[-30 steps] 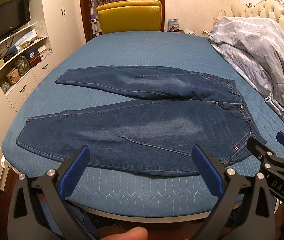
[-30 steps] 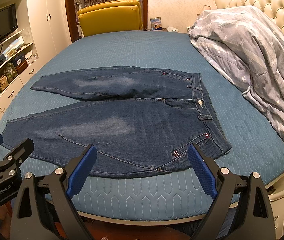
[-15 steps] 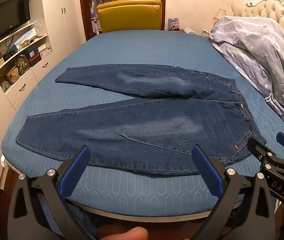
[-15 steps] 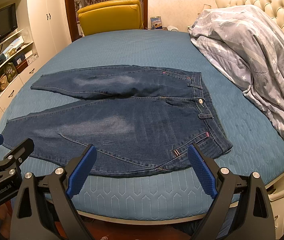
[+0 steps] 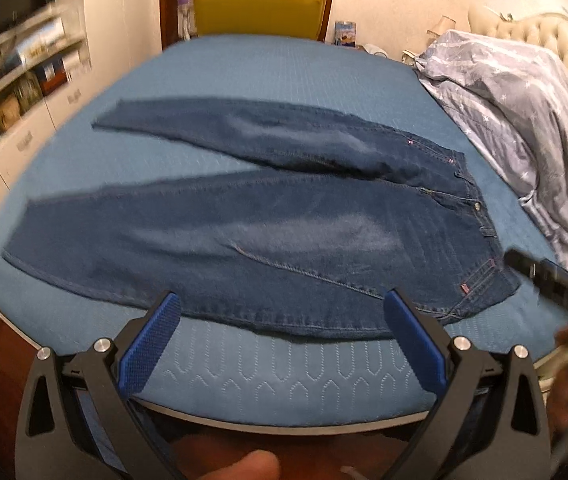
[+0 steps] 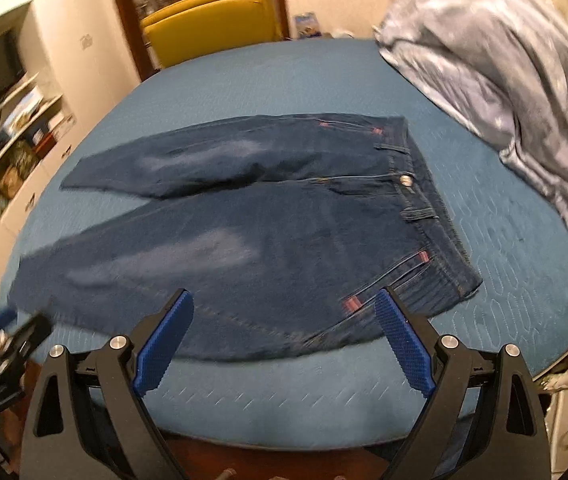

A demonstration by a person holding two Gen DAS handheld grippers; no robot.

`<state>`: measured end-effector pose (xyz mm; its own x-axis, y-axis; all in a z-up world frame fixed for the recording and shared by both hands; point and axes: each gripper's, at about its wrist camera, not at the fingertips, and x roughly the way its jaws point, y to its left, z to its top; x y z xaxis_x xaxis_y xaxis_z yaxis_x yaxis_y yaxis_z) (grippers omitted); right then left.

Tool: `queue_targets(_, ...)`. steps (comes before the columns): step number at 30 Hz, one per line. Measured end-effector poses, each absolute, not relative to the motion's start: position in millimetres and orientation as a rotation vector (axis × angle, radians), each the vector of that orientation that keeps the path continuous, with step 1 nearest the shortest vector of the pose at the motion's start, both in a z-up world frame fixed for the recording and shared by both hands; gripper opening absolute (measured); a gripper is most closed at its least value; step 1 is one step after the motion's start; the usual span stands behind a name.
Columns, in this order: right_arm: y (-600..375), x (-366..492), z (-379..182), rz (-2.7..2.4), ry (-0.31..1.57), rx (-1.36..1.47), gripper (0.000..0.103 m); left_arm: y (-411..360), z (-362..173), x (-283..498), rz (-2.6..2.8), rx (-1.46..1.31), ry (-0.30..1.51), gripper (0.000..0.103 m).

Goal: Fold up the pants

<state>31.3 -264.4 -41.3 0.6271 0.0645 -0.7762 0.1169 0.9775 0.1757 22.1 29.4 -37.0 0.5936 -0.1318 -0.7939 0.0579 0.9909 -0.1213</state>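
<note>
Dark blue jeans (image 5: 284, 232) lie flat on the blue bed (image 5: 284, 80), waistband to the right, both legs spread out to the left. In the right wrist view the jeans (image 6: 264, 240) look the same, the waistband (image 6: 427, 208) at the right. My left gripper (image 5: 284, 328) is open just above the near hem of the lower leg, nothing between its blue pads. My right gripper (image 6: 284, 328) is open too, hovering over the near hip corner of the jeans. Each gripper shows at the edge of the other's view. Both views are motion-blurred.
A rumpled grey star-print duvet (image 5: 523, 120) is heaped on the right of the bed, by a tufted headboard (image 5: 563, 40). A yellow chair (image 5: 260, 4) stands beyond the far edge. White shelves and cupboards (image 5: 24, 80) line the left wall. The bed's near edge (image 6: 284, 420) is close below the grippers.
Both grippers have moved forward and closer over the bed's near edge toward the jeans. The right one has tilted and swung. The jeans have not moved.
</note>
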Motion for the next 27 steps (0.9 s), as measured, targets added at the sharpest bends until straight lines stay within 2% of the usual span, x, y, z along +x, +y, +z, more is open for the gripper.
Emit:
queue_targets(9, -433, 209, -96, -0.164, 0.988, 0.248, 0.089, 66, -78, 55, -0.079, -0.191, 1.044, 0.102)
queue_targets(14, -506, 295, -120, -0.163, 1.02, 0.373, 0.089, 75, -90, 75, -0.066, -0.231, 1.069, 0.102)
queue_targets(18, -532, 341, -141, -0.129, 1.064, 0.38, 0.089, 77, -96, 88, -0.04, -0.218, 1.079, 0.102)
queue_targets(25, -538, 397, -173, -0.068, 1.086, 0.333, 0.084, 87, -102, 108, -0.014, -0.258, 1.083, 0.101)
queue_targets(26, -538, 403, -173, -0.056, 1.076, 0.322, 0.082, 88, -104, 111, -0.014, -0.258, 1.086, 0.101)
queue_targets(27, -536, 407, -173, -0.042, 1.072, 0.312, 0.075, 89, -105, 114, -0.018, -0.258, 1.088, 0.101)
